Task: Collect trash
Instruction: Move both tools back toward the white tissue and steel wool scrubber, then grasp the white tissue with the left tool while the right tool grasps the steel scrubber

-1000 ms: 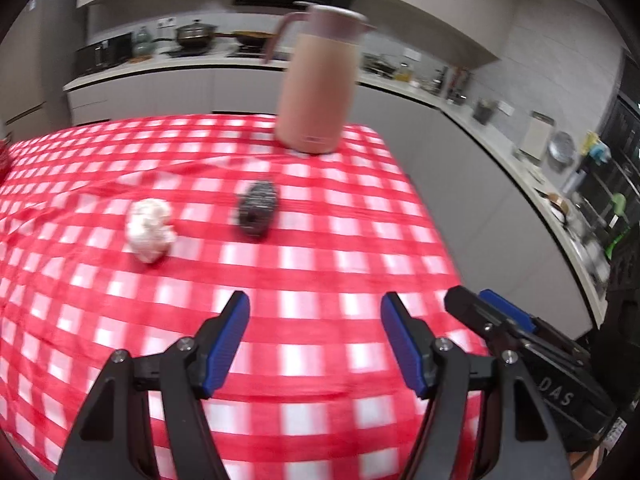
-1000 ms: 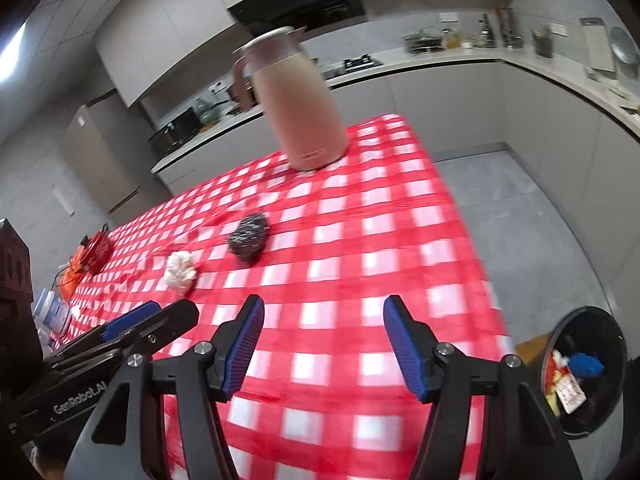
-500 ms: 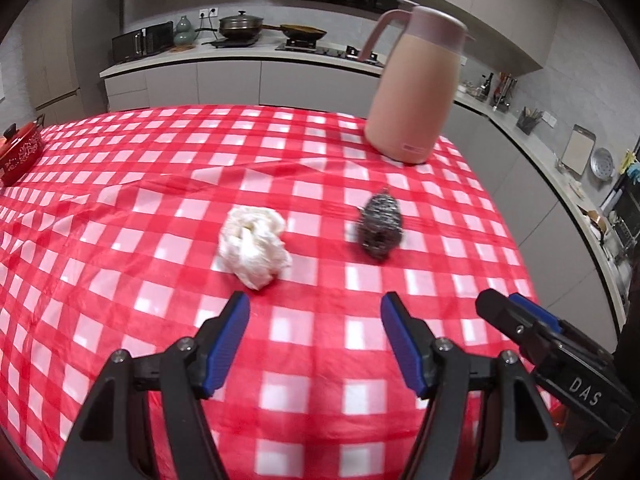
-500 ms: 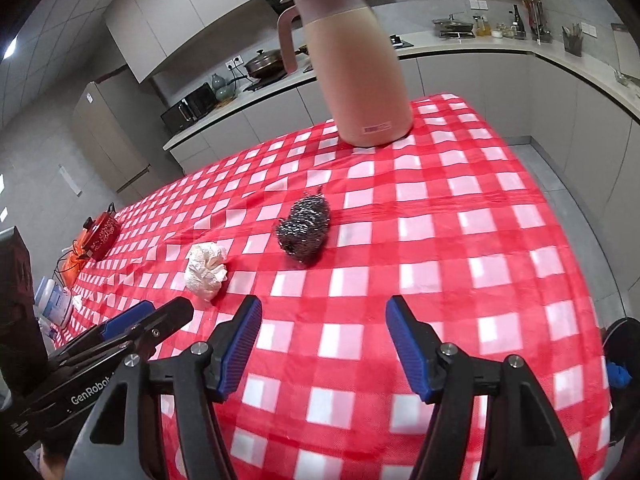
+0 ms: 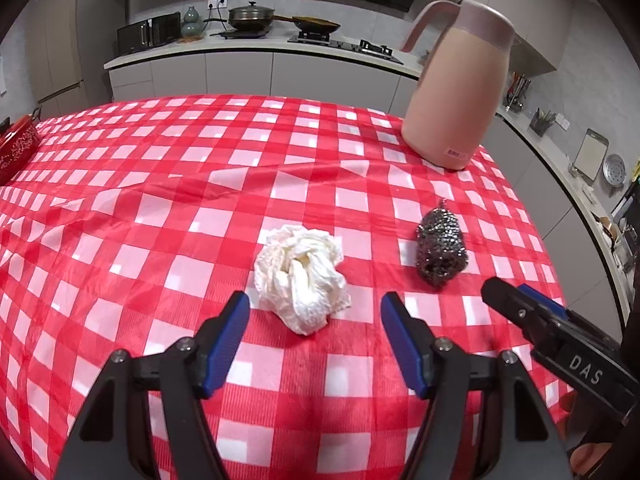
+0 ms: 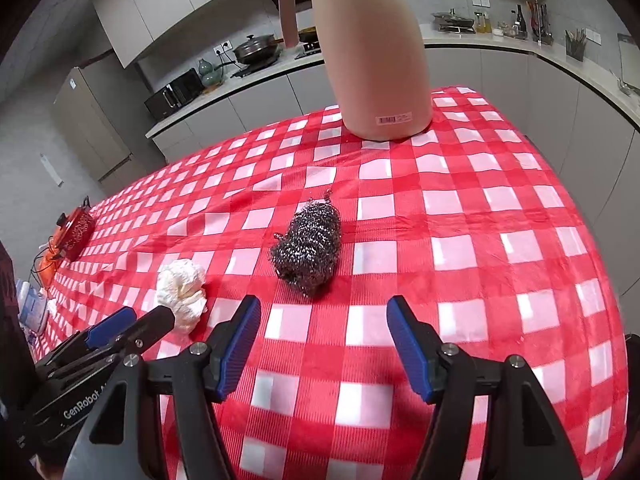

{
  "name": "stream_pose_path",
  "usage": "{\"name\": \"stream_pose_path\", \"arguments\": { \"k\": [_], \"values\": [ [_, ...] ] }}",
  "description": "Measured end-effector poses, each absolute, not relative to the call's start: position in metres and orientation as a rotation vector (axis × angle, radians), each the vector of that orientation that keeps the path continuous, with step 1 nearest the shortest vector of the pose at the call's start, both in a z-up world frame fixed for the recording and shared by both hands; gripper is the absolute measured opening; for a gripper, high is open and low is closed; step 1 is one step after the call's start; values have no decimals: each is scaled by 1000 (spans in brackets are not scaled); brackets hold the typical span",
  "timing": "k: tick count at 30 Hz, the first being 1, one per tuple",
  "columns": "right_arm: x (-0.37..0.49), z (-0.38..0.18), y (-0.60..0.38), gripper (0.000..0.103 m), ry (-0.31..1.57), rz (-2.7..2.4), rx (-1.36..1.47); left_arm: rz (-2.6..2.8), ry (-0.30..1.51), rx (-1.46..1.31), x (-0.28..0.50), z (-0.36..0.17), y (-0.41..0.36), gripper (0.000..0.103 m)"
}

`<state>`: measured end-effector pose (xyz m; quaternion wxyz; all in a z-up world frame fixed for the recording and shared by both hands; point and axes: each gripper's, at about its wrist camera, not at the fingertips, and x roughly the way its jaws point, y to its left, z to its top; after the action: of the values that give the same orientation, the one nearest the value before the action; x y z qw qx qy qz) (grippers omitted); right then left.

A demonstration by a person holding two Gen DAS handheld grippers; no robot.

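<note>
A crumpled white tissue (image 5: 302, 276) lies on the red-and-white checked tablecloth (image 5: 160, 200). My left gripper (image 5: 315, 310) is open just over it; the tissue's near end sits between the blue fingertips without touching either pad. To its right lies a ball of steel wool (image 5: 440, 250). In the right wrist view the steel wool (image 6: 310, 250) sits just beyond my open right gripper (image 6: 324, 312), with nothing between its fingers. The tissue (image 6: 182, 296) and the left gripper (image 6: 132, 324) appear at the lower left there.
A tall pink thermos jug (image 5: 456, 92) stands at the table's far right corner. A red pot (image 5: 16, 148) sits at the far left edge. The table's right edge drops off close to the steel wool. Kitchen counters run behind.
Both grippers have come forward and lower towards the table. The tissue now sits centred at the left fingertips, and the steel wool is much closer to the right gripper.
</note>
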<state>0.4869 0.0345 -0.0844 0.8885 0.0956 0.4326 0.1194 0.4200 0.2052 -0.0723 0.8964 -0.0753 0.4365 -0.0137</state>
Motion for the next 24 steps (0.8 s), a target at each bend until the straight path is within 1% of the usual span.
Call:
{"name": "stream_pose_path", "arguments": {
  "k": [2,6,24],
  "values": [
    [492,-87,38,68,904,249,194,-28,905,-151,424,-76,206,69],
    [504,-92,45,72,909,246,184,-23,916,-148,431,-81,207,69],
    [549,-113,65,73,934,246,136,-44,931,-170,447,-101,215,69]
  ]
}}
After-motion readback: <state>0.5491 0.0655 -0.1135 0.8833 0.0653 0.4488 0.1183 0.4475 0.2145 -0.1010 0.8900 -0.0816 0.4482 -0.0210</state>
